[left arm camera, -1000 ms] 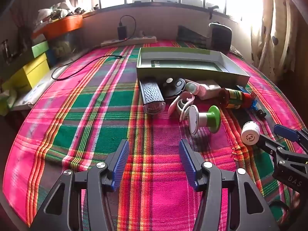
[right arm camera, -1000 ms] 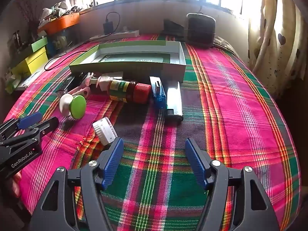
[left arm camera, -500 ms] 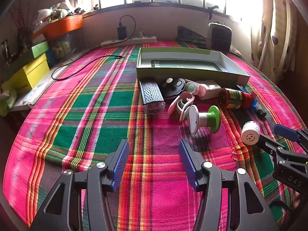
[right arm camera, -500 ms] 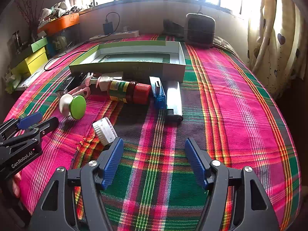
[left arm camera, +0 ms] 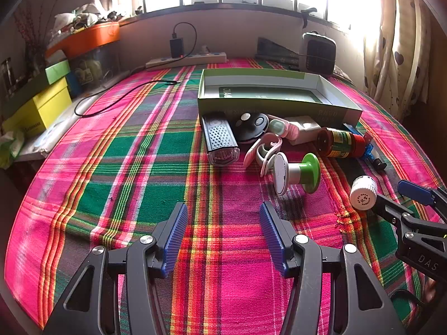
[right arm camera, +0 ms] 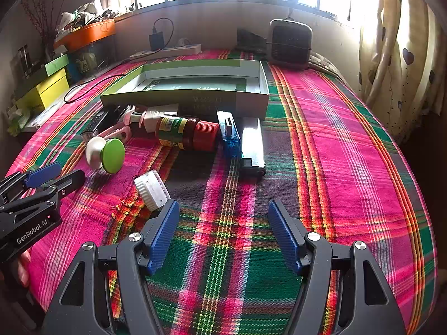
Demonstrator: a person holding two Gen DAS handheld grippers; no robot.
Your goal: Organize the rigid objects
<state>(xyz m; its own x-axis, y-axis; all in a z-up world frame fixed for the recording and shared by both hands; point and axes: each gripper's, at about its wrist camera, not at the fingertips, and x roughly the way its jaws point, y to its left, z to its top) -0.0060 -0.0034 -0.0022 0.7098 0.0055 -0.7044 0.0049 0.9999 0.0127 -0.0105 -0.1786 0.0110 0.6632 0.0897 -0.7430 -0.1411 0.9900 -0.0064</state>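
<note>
Both my left tongs (left arm camera: 221, 234) and right tongs (right arm camera: 220, 231) are gaping, empty; white bottle (right arm camera: 151, 185) lies just beside my right one, green box (right arm camera: 195, 83) further back; round stuff could roll away if nudged.

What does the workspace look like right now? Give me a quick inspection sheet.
Surface: plaid cloth, flat.
Job's things: open green box holds no loose items; lying outside in front of it: brown bottle, blue stick, lighter, green-capped spool, black torch, white bottle.
Clutter: yellow and green boxes, small heater.
Grippers: left tool open, empty; right tool open, empty, white bottle just beside its left finger.
Cables: black lead on cloth; power strip.
Surroundings: window, curtain.
</note>
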